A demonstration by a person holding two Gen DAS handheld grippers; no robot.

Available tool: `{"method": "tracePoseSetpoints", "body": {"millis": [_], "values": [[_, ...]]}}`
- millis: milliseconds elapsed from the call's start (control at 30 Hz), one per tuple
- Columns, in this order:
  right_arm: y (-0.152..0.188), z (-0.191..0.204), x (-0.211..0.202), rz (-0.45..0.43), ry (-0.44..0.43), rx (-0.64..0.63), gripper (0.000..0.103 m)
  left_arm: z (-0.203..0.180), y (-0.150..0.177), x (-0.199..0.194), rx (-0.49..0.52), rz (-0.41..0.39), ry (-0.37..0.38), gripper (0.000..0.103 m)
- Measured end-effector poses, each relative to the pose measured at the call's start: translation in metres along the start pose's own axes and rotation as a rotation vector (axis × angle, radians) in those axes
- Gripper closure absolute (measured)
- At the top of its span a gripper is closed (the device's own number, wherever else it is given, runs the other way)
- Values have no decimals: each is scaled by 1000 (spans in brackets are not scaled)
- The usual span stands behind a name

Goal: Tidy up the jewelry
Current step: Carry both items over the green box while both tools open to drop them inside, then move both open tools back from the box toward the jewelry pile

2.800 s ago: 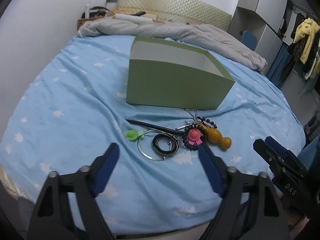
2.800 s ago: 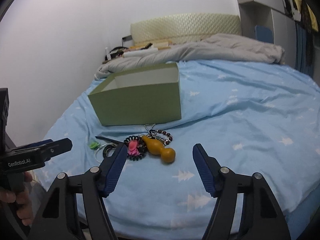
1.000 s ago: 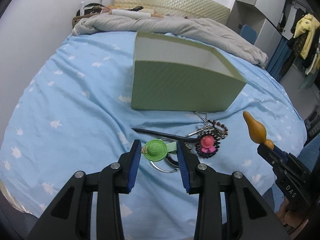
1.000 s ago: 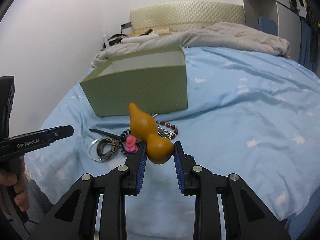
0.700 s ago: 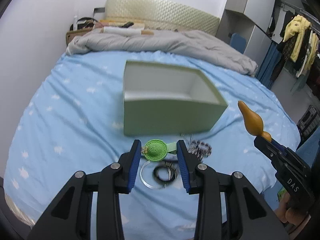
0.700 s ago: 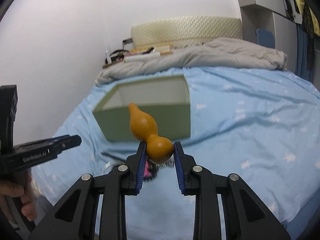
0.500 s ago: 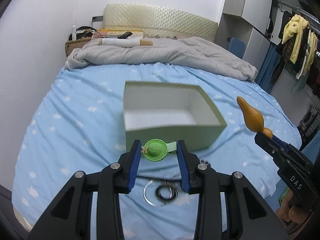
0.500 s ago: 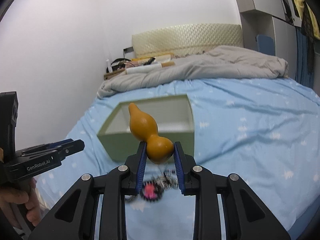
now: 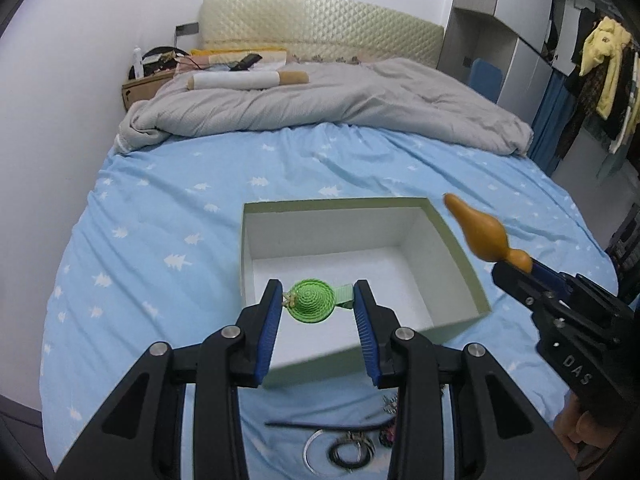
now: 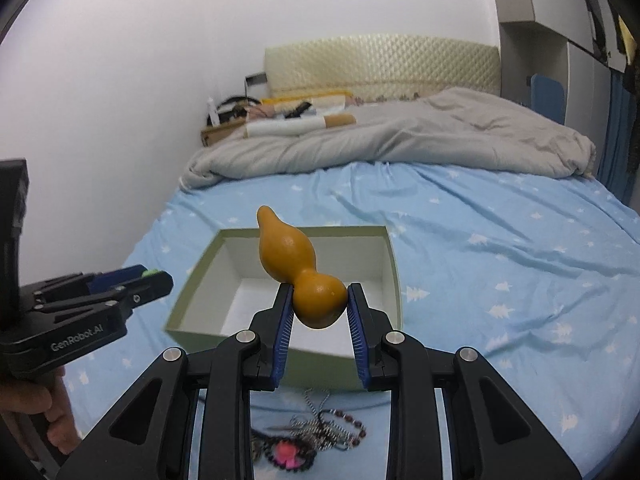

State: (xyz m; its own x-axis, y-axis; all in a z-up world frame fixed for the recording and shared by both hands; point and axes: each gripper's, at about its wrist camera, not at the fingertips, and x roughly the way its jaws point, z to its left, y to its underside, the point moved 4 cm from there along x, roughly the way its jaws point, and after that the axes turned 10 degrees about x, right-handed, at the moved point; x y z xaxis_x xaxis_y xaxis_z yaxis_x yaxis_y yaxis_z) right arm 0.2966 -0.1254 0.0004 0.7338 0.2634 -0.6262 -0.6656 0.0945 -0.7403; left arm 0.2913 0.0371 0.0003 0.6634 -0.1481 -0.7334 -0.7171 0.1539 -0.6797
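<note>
Left gripper [image 9: 319, 307] is clamping a small green hat clip [image 9: 311, 301], jaws narrowed onto it, pads pressing its left rim and the ribbon tab on its right

Right gripper [image 10: 319, 307] is pinching the orange gourd [image 10: 298, 268] at its round bulb, jaws nearly closed, gourd's narrow tip pointing up and away

What's changed: a second ago both pieces were just coming off the blue sheet [image 9: 160, 208], with the green box [image 9: 456, 240] seen side-on. Now both grippers are sitting higher and further in, and both views are looking down into the open box. Grip width isn't changing on either side, so neither piece is slipping

Clip is now hanging over the near part of the box's white floor; gourd is lining up over the near-right part. Box is looking empty

Meaning for the task: first two items are about ready to drop; likely next step is lowering past the rim and releasing

Still waiting on the sheet at the near side of the box: black hair ties and a ring [image 9: 344, 450], a bead bracelet and chain [image 10: 332, 420], a pink-centred piece [image 10: 286, 453]. Several more trips are looking necessary

Watch item: gourd is smooth and held only at its bulb, so it could be twisting on release
</note>
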Motion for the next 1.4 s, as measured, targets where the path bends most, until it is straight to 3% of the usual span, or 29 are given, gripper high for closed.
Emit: {"method": "tracePoseSetpoints", "body": {"millis": [367, 567, 667, 700, 733, 800, 1267, 1400], "values": [[0, -8, 86, 135, 37, 3, 79, 8, -6, 65, 1, 85, 14, 66], [5, -10, 107, 170, 49, -11, 79, 12, 1, 81, -14, 117, 15, 66], [3, -16, 110, 199, 14, 25, 79, 16, 0, 80, -34, 118, 10, 65], [1, -17, 109, 201, 10, 34, 75, 16, -2, 78, -42, 118, 11, 64], [-1, -20, 105, 194, 11, 45, 65, 17, -3, 73, -45, 114, 9, 59], [-5, -21, 97, 178, 6, 59, 59, 16, -7, 63, -43, 89, 7, 46], [-23, -5, -18, 15, -43, 49, 58, -1, -14, -50, -4, -63, -21, 45], [-19, -1, -51, -29, -58, 47, 52, -10, -9, -77, 7, -97, -25, 45]]}}
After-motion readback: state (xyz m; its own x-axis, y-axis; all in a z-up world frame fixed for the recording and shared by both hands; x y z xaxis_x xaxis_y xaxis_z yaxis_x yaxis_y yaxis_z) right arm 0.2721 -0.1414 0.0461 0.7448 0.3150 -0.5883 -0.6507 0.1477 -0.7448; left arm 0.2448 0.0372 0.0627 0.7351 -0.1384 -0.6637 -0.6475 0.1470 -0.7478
